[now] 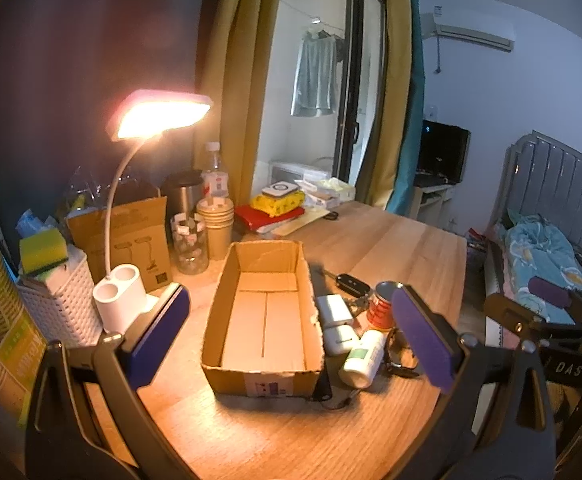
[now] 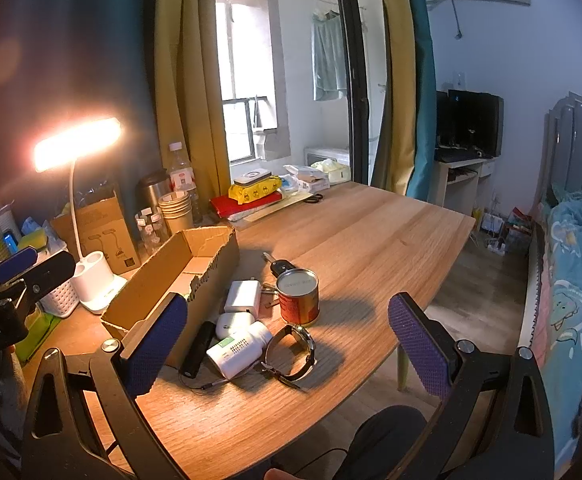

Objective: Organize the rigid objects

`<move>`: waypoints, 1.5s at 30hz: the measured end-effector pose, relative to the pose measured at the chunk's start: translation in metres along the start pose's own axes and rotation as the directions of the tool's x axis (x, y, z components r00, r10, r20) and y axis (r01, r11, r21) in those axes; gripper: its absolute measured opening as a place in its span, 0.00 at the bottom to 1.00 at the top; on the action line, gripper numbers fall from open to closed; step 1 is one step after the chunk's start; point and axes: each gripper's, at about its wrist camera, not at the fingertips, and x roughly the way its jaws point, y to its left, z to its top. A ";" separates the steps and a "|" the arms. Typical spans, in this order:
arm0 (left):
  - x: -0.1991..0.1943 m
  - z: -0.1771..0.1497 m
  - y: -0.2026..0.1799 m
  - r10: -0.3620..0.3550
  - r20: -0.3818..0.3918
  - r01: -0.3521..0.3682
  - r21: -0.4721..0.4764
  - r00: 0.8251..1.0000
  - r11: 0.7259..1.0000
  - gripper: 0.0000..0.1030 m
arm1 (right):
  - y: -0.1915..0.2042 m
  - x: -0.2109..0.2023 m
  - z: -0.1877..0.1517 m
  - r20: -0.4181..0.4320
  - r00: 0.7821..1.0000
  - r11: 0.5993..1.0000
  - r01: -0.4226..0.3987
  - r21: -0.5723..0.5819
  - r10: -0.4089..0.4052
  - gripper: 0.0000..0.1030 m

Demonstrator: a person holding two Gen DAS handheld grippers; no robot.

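An empty open cardboard box (image 1: 265, 316) (image 2: 171, 276) lies on the wooden table (image 1: 391, 240). Right of it sits a cluster: a red tin can (image 2: 297, 296) (image 1: 383, 306), a white charger (image 2: 244, 297) (image 1: 333, 309), a white earbud case (image 2: 233, 323), a white pill bottle (image 2: 238, 349) (image 1: 363, 358), a black stick-shaped device (image 2: 197, 349), a wristwatch (image 2: 293, 352) and a car key (image 2: 281, 266) (image 1: 351, 282). My left gripper (image 1: 291, 338) is open above the box. My right gripper (image 2: 287, 350) is open above the cluster. Both hold nothing.
A lit desk lamp (image 1: 159, 114) with a white base (image 1: 121, 300), a white basket (image 1: 57, 308), a brown carton (image 1: 131, 236), a jar, paper cups (image 1: 216, 220) and bottles crowd the table's left and back. Books and packets (image 2: 255, 196) lie at the far edge. A bed (image 2: 571, 280) stands right.
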 end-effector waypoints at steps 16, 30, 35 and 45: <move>0.002 -0.002 0.003 0.025 -0.006 -0.025 -0.006 1.000 1.000 0.99 | 0.001 0.002 0.000 0.002 1.000 1.000 0.002 -0.007 -0.002 0.99; -0.001 -0.002 0.002 0.019 0.003 -0.019 -0.007 1.000 1.000 0.99 | 0.001 0.002 0.002 0.009 1.000 1.000 0.002 -0.011 -0.002 0.99; -0.005 0.000 0.000 0.020 0.015 -0.020 -0.003 1.000 1.000 0.99 | 0.001 0.003 0.002 0.009 1.000 1.000 0.002 -0.011 -0.001 0.99; 0.007 0.002 0.010 0.042 -0.029 -0.042 -0.013 0.999 0.999 0.99 | 0.002 0.008 0.003 -0.002 1.000 1.000 0.004 -0.020 -0.004 0.99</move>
